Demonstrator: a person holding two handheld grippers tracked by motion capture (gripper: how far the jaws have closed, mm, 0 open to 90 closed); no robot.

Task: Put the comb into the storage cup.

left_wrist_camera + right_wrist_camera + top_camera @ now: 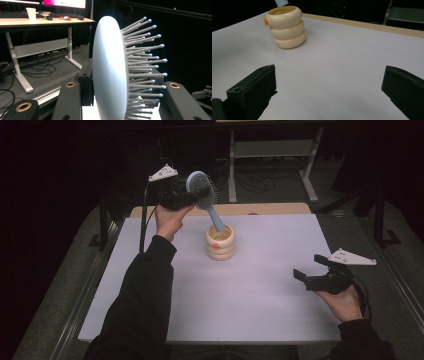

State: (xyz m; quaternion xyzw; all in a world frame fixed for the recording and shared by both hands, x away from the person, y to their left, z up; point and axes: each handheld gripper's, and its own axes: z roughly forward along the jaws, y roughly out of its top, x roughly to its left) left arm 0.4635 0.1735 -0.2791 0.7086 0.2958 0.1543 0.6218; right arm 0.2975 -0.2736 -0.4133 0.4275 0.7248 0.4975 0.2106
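Observation:
A light blue hairbrush (204,191) leans with its handle inside a cream ringed cup (220,242) that has a small orange mark on its side. My left gripper (199,196) is shut on the brush head, held above and left of the cup. In the left gripper view the brush's smooth back (107,67) faces left and its bristles (143,65) point right, between the jaws. My right gripper (309,268) hovers open over the sheet's right side, well clear of the cup (285,26). Nothing lies between its jaws.
A white sheet (260,295) covers the table, with a wooden strip (270,209) at the far edge. Behind stand a white desk frame (272,150) and cables on the floor. A desk with a paper cup (31,12) appears in the left gripper view.

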